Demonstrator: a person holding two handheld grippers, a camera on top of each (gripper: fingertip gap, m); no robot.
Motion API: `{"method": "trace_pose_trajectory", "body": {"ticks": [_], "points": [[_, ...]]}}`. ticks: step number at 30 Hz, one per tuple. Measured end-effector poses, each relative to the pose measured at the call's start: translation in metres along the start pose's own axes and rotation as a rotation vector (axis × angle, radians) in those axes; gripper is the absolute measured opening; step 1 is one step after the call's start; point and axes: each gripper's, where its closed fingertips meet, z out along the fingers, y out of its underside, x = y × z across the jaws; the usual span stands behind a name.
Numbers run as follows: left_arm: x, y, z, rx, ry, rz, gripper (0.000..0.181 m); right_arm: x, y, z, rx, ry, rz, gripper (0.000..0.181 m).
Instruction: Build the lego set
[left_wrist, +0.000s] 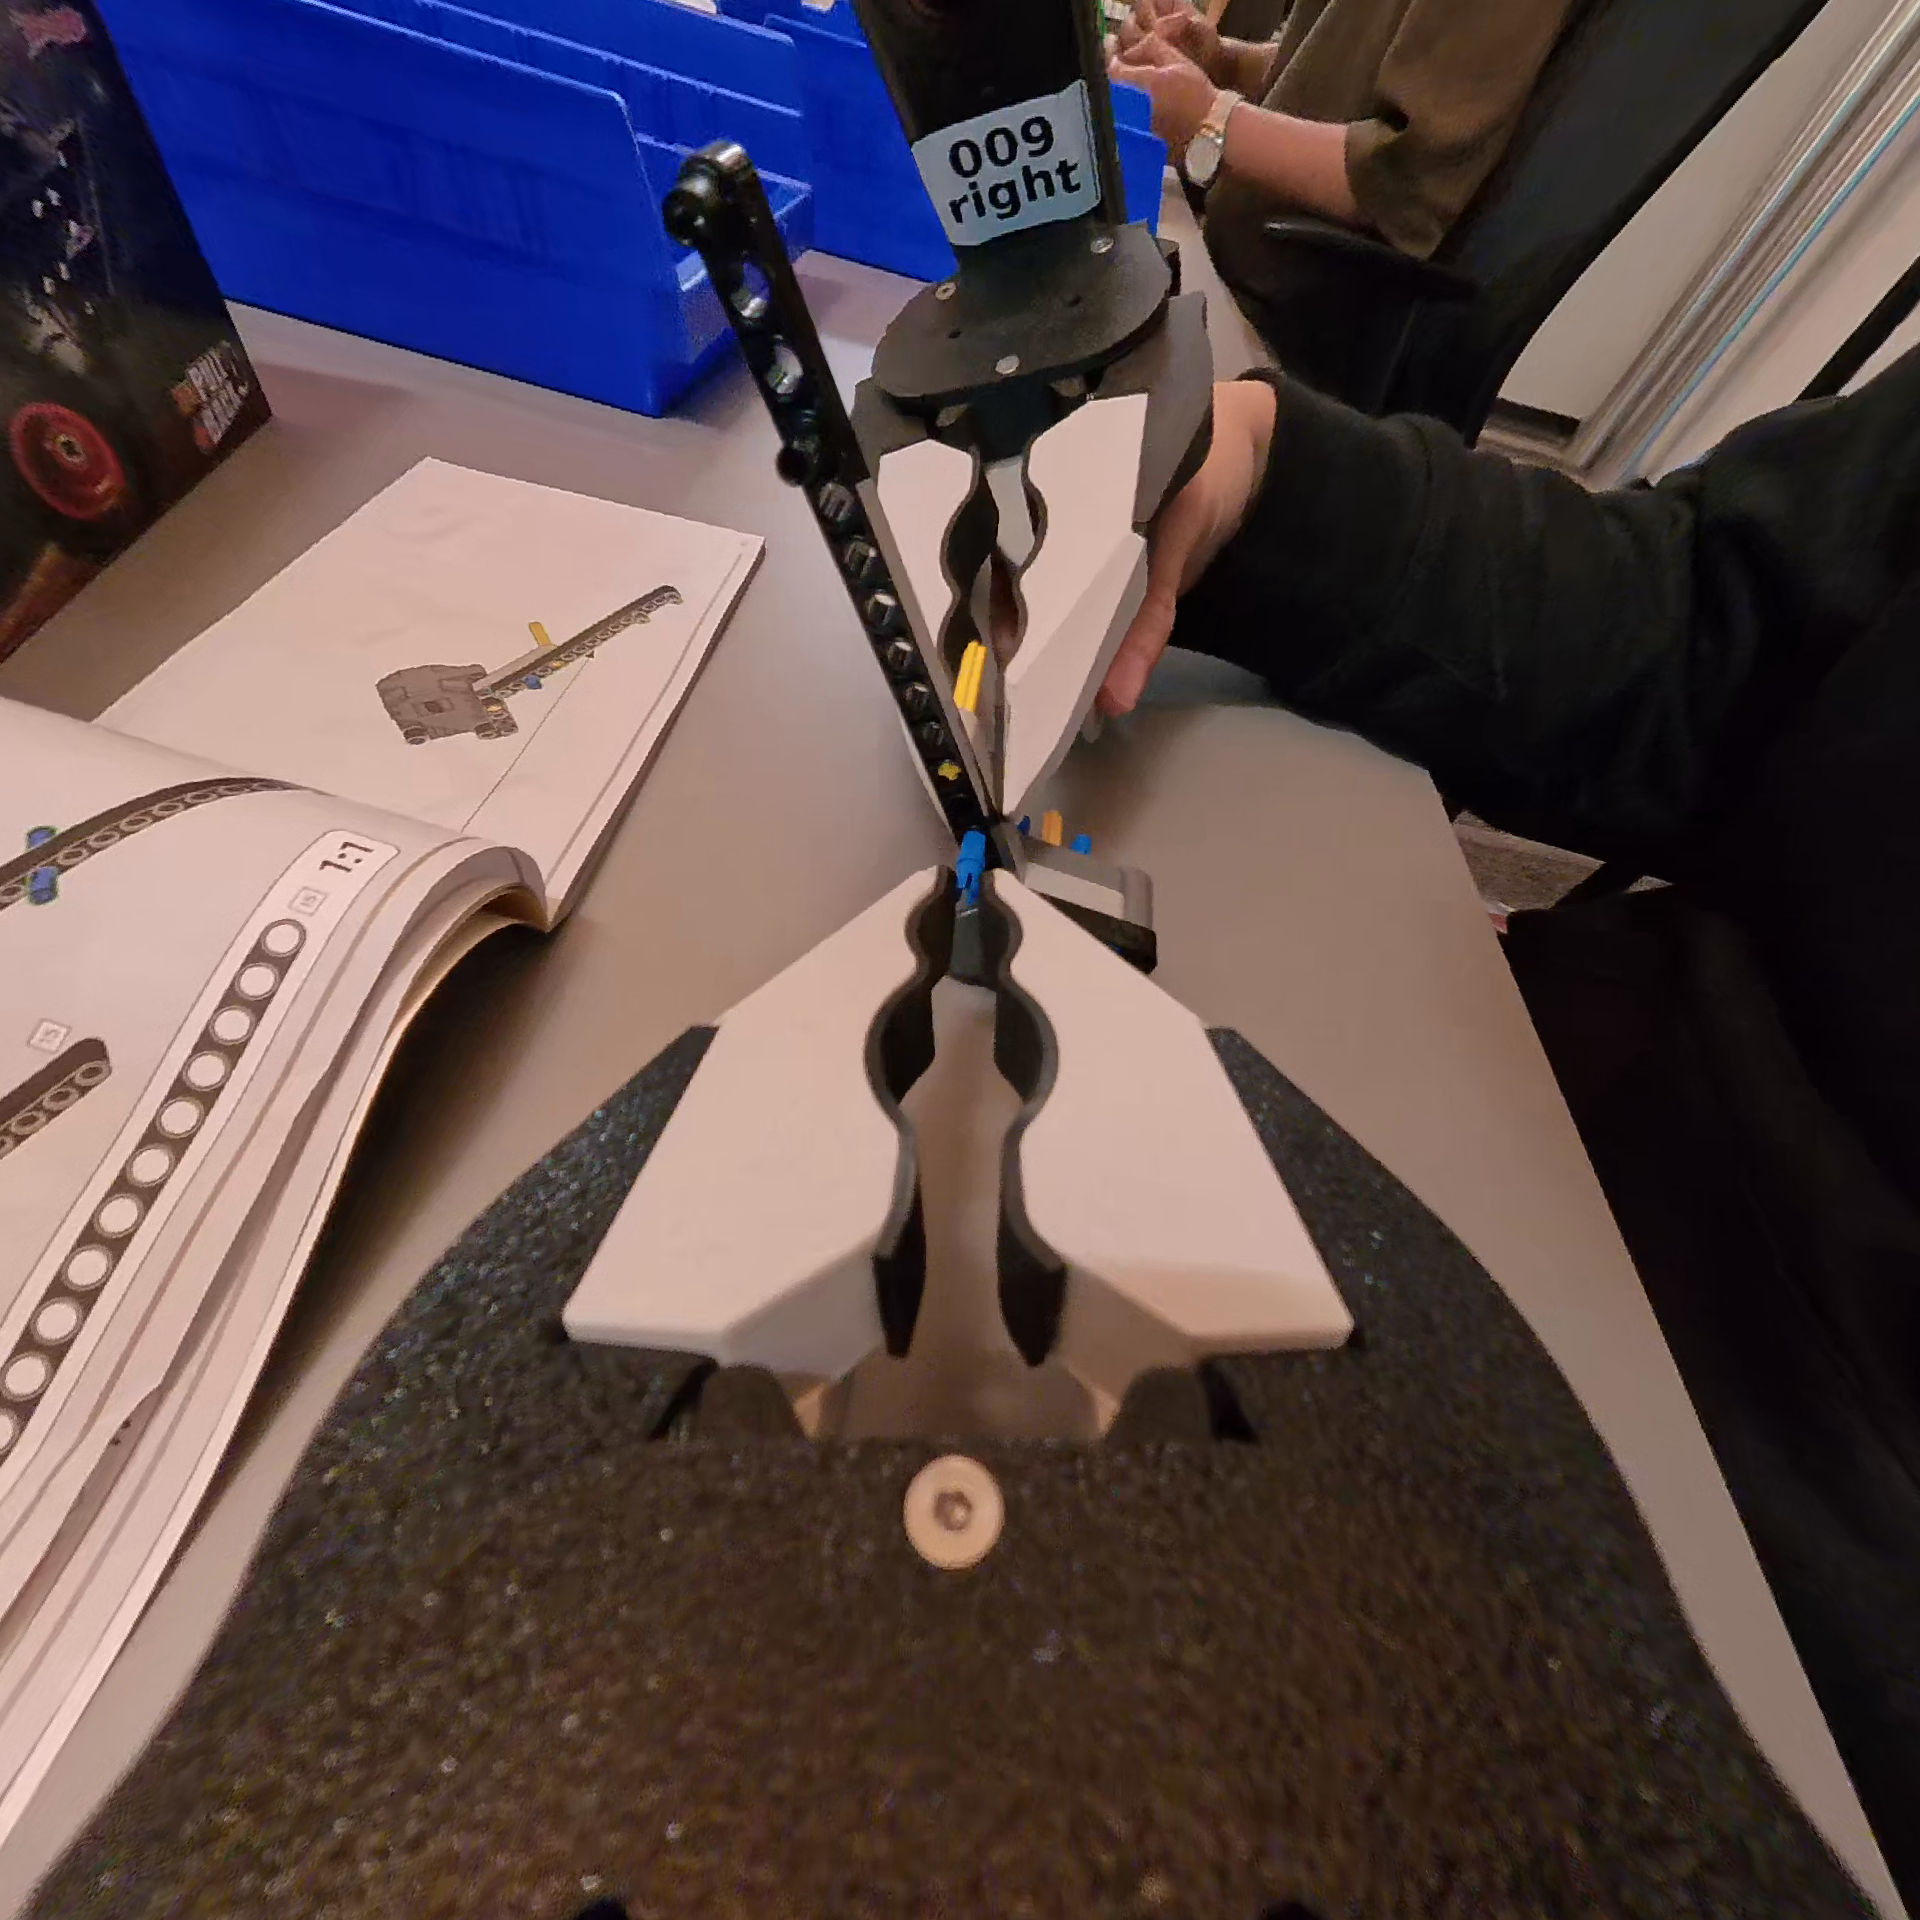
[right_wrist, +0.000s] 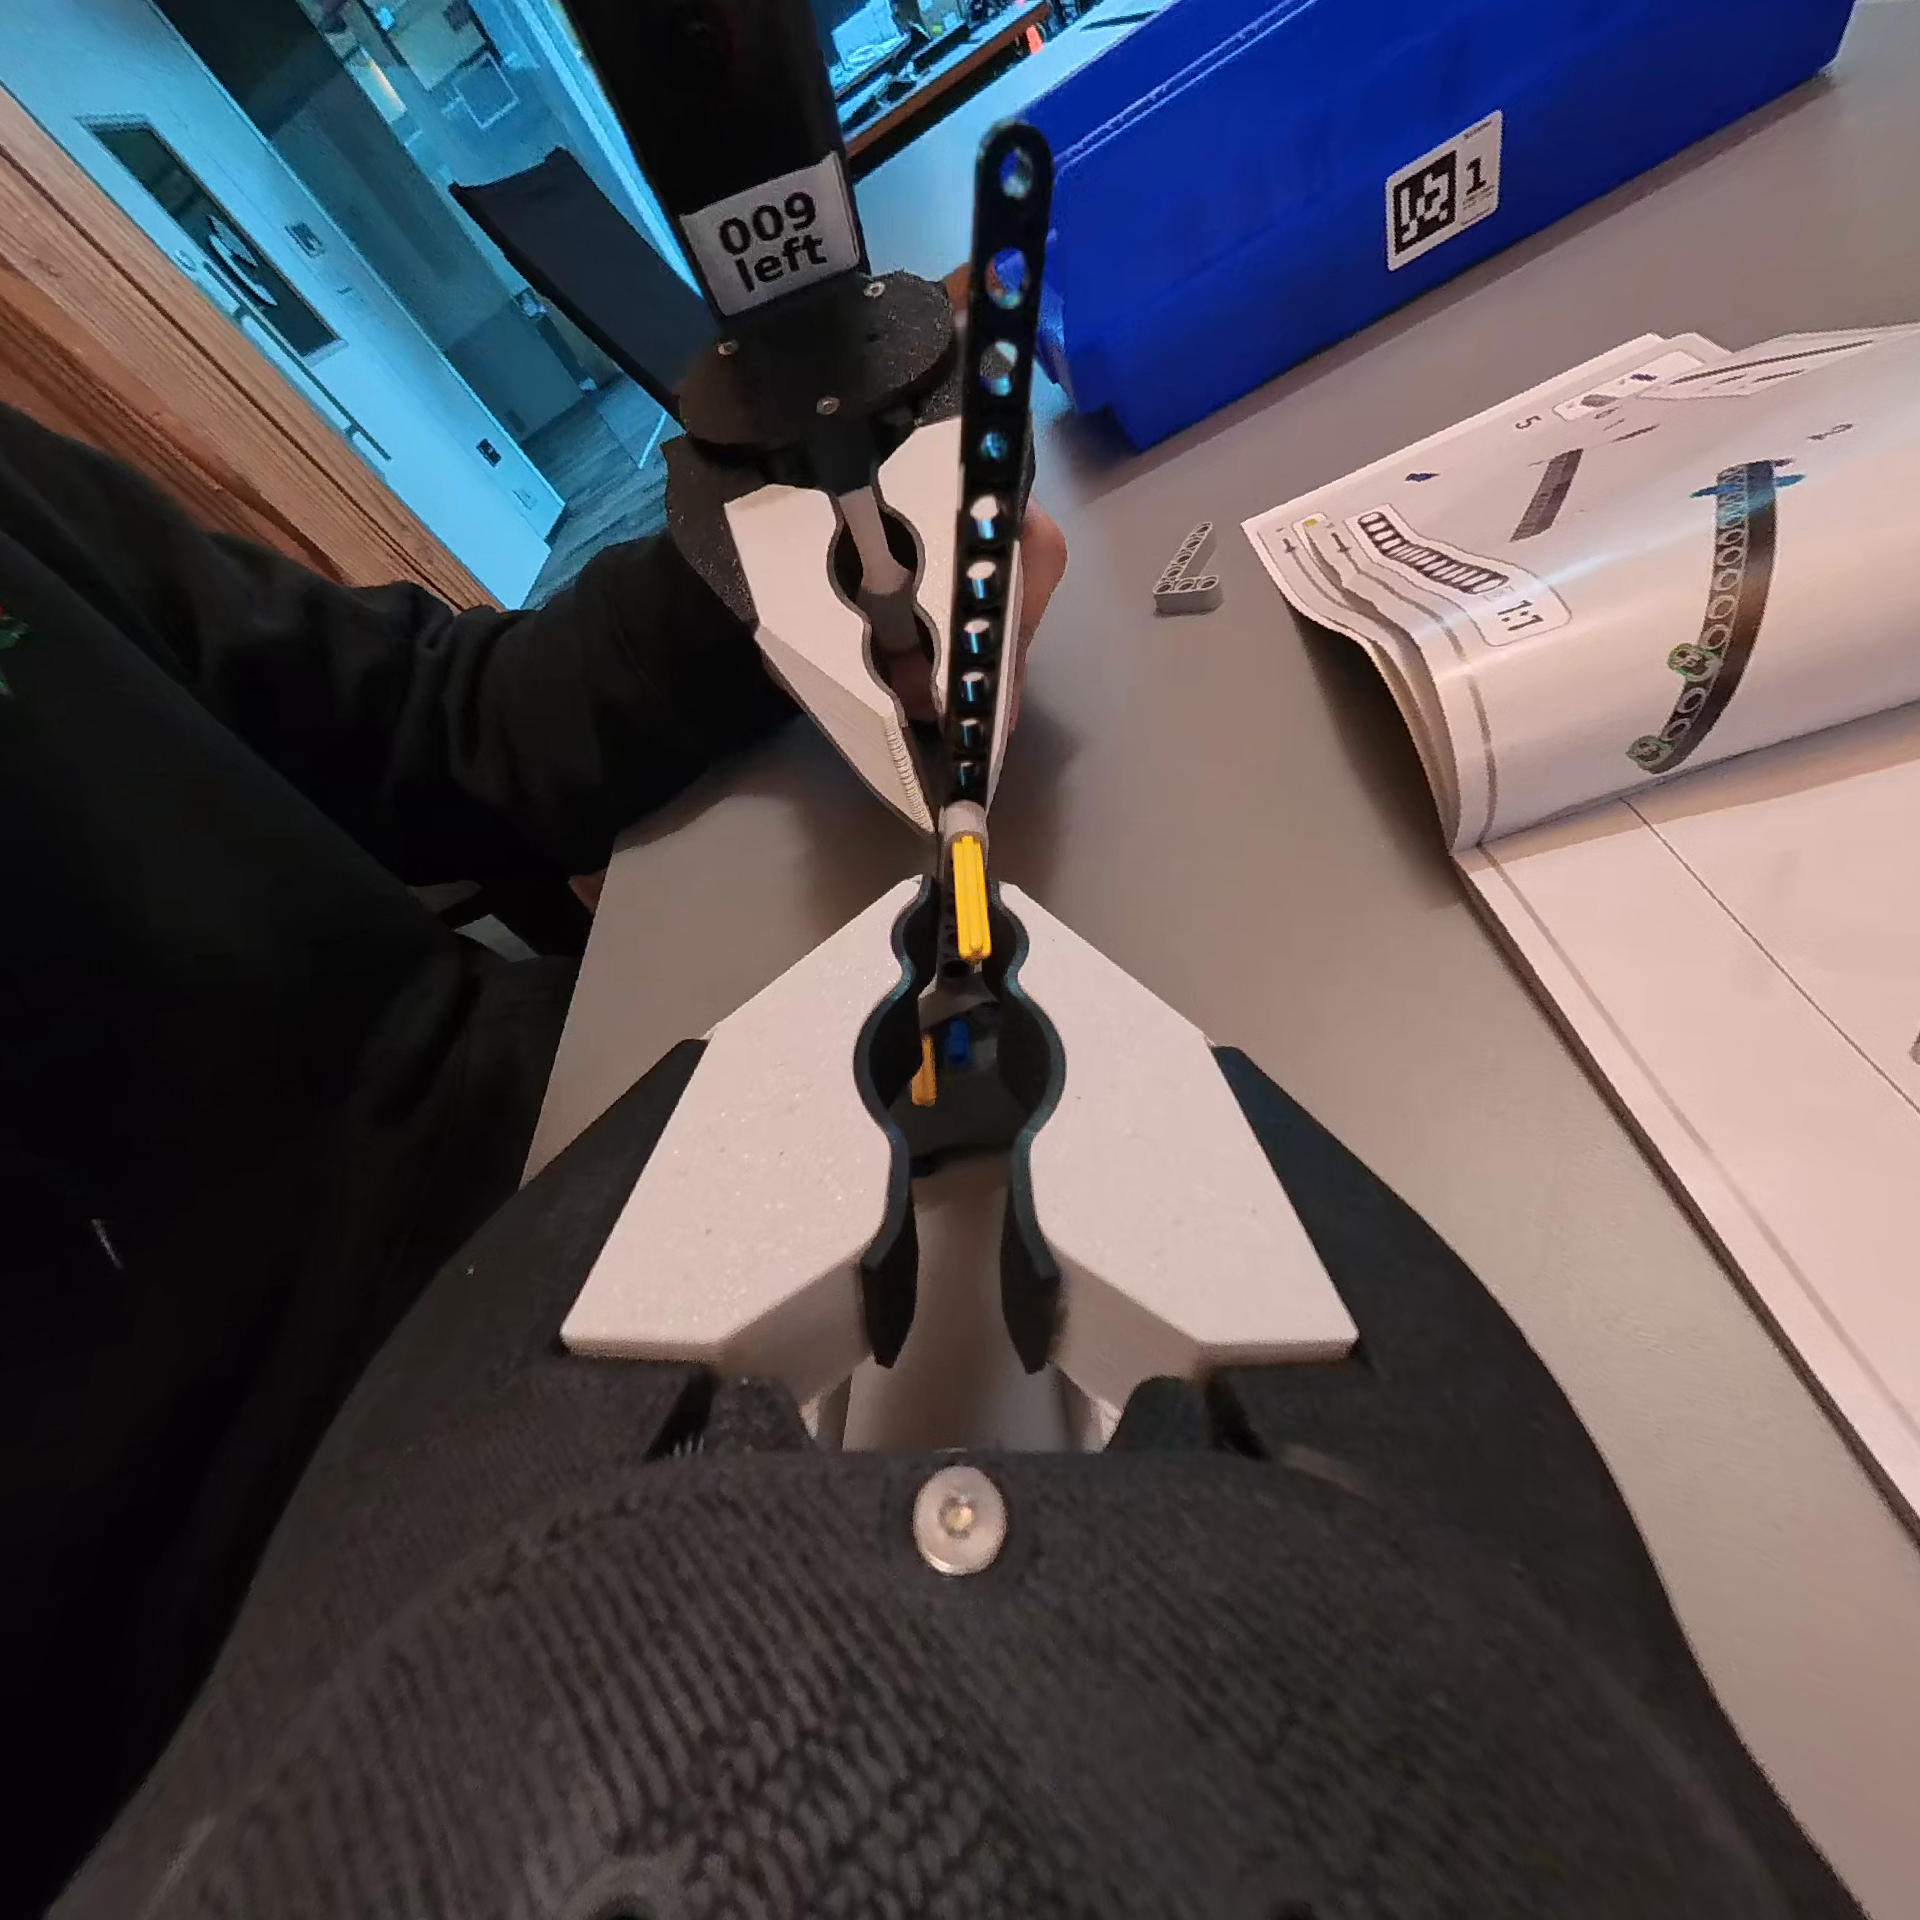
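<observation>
While your two grippers meet tip to tip at the centre of both views, they share one small lego assembly above the grey table (left_wrist: 727, 831). Seen from the left wrist, your left gripper (left_wrist: 971, 883) has its pale fingers drawn nearly together around a dark grey block (left_wrist: 1091, 899) studded with blue and yellow pins. From that block a long black beam (left_wrist: 831, 499) with a row of round holes rises toward the upper middle of the frame, tilted left. Your right gripper (left_wrist: 997, 810) comes down from the top centre, its fingers narrowed beside the beam's lower end near a yellow axle (left_wrist: 969, 675); a hand (left_wrist: 1184, 540) in a black sleeve holds it. Seen from the right wrist, the right gripper (right_wrist: 966, 894) is pinched on the yellow axle (right_wrist: 971, 899), which sits against the beam (right_wrist: 992, 468), and the left gripper (right_wrist: 951, 800) reaches in from the upper centre. An open instruction booklet (left_wrist: 312, 935) lies at the left of the left wrist view and at the right of the other. Blue bins (left_wrist: 468, 187) stand across the top, a dark box (left_wrist: 94, 343) at the upper left. A small grey angled piece (right_wrist: 1184, 571) lies loose on the table right of centre in the right wrist view.
</observation>
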Motion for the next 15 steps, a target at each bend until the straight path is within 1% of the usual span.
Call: {"method": "trace_pose_trajectory", "body": {"ticks": [10, 11, 12, 14, 15], "points": [[0.0042, 0.0000, 0.0010, -0.003, 0.028, 0.007, 0.001, -0.0045, 0.0017, 0.0016, -0.015, -0.018, -0.020, 0.005], [0.0081, -0.0020, 0.0031, 0.005, 0.048, 0.005, 0.001, -0.0089, 0.0001, 0.0043, -0.006, -0.044, -0.026, 0.005], [0.0094, -0.0016, 0.0041, -0.002, 0.051, 0.017, 0.001, -0.0106, 0.0030, 0.0073, -0.031, -0.046, -0.036, 0.005], [0.0060, 0.0005, 0.0036, -0.022, 0.027, 0.027, 0.002, -0.0065, 0.0024, 0.0089, -0.026, -0.010, -0.032, 0.005], [0.0059, -0.0006, 0.0038, -0.015, 0.024, 0.028, 0.002, -0.0073, 0.0017, 0.0084, -0.020, -0.017, -0.026, 0.006]]}}
